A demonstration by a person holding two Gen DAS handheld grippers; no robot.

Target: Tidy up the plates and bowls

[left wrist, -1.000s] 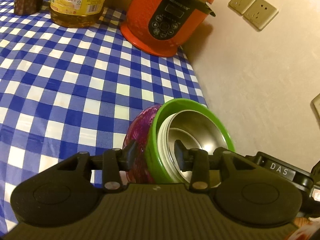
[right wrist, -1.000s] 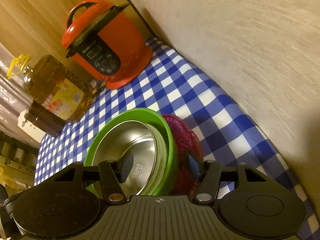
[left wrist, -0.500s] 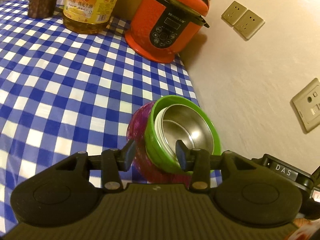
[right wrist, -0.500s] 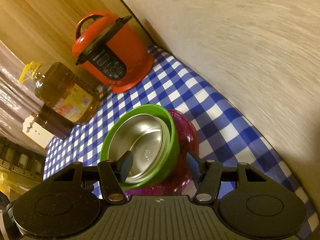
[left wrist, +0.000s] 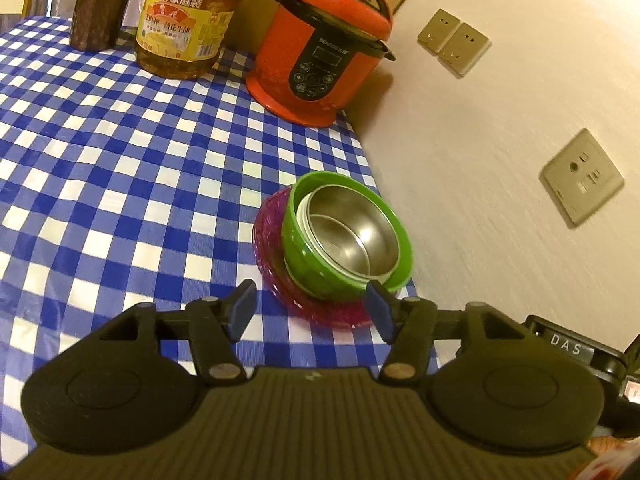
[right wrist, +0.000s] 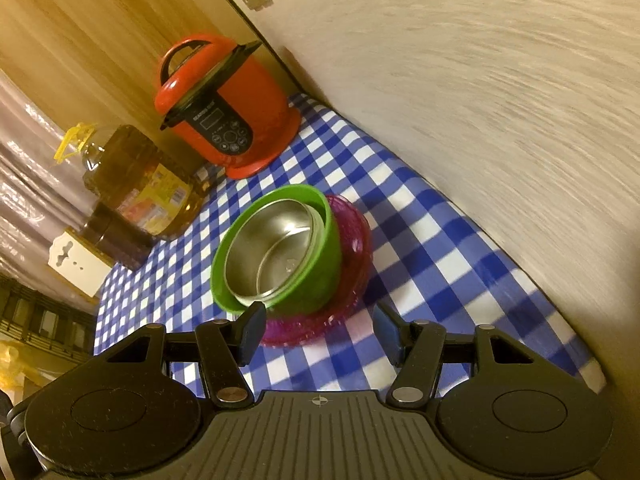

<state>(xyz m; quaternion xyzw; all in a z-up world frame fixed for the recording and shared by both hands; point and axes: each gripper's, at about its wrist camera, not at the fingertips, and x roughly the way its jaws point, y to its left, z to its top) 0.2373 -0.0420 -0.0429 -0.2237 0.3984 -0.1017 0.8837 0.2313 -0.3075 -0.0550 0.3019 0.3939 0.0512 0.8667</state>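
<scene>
A steel bowl nests in a green bowl, which sits on a magenta plate on the checked tablecloth close to the wall. My left gripper hangs back from the stack, its jaws opening, with nothing between them. The right gripper is open too and pulled back; the stack lies beyond its fingertips, untouched.
A red pressure cooker stands at the far end by the wall. Beside it are a large oil bottle and a dark jar. Wall sockets sit above the blue-and-white table.
Both grippers drew back and up from the stack. The left one let go of the bowls' rim and widened. The stack stays on the table.
</scene>
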